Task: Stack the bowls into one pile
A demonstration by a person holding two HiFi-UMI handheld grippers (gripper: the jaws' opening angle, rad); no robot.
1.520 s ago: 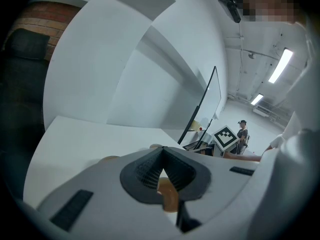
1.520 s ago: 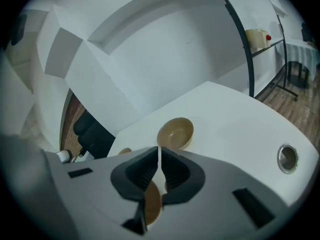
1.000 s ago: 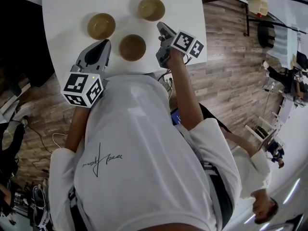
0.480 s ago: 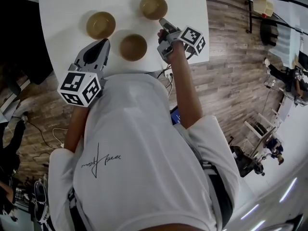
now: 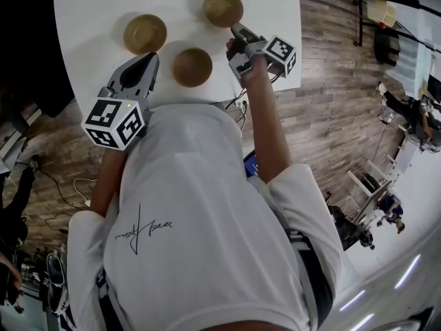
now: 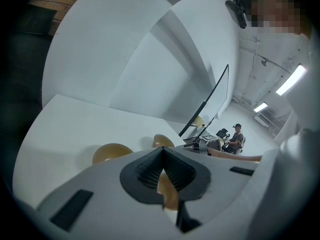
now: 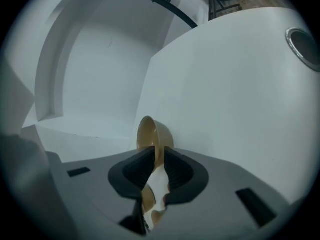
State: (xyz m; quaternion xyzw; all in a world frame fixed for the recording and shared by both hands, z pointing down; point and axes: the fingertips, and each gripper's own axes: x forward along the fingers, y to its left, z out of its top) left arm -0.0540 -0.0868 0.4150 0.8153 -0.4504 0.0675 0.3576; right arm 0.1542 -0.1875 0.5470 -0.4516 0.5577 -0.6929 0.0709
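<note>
We are gripping the far bowl (image 5: 222, 8) by its near rim with the right gripper (image 5: 238, 30). Its jaws are standing narrow, the pads pressing either side of the thin wall, and the bowl is sticking out just past the tips. Nothing is getting in the way of that grip.

To the left of this gripper and a little back from its tips, the middle bowl (image 5: 192, 67) is sitting apart. The left bowl (image 5: 145, 34) is lying farther left. All three are on the white table (image 5: 89, 5).

Our left gripper (image 5: 147, 61) is hovering near the middle bowl's left side, its jaws pressed together on nothing.

The far bowl is looking glossy, tan-brown and round. Its mouth is opening upward, which is toward the right gripper's left jaw. Being round, it is showing no long axis.
</note>
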